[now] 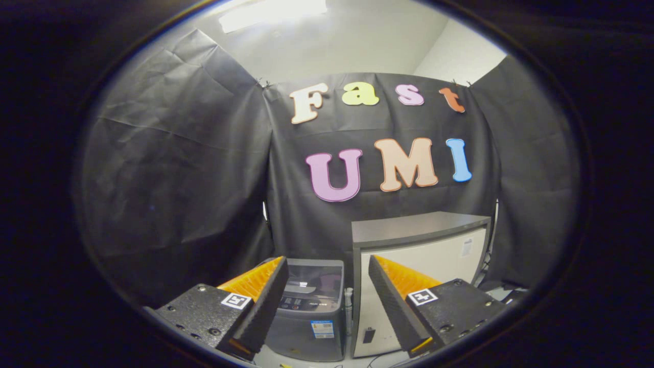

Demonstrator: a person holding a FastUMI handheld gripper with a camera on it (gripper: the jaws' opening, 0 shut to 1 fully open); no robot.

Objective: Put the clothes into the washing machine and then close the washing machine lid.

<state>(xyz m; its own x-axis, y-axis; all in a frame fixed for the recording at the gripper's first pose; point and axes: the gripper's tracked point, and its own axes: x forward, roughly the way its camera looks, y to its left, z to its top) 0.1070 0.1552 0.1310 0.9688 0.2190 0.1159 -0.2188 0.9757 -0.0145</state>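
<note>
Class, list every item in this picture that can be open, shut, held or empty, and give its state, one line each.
Gripper: open, fingers spread apart, holding nothing.
Washing machine: beyond the fingers, lid down as far as can be told.
Small fridge: door shut, standing right beside the washing machine.

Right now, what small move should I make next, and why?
Probably ease the gripper forward toward the washing machine. Its jaws are open with nothing between them, and the machine sits beyond them beside a white cabinet, too far off to work at yet.
</note>
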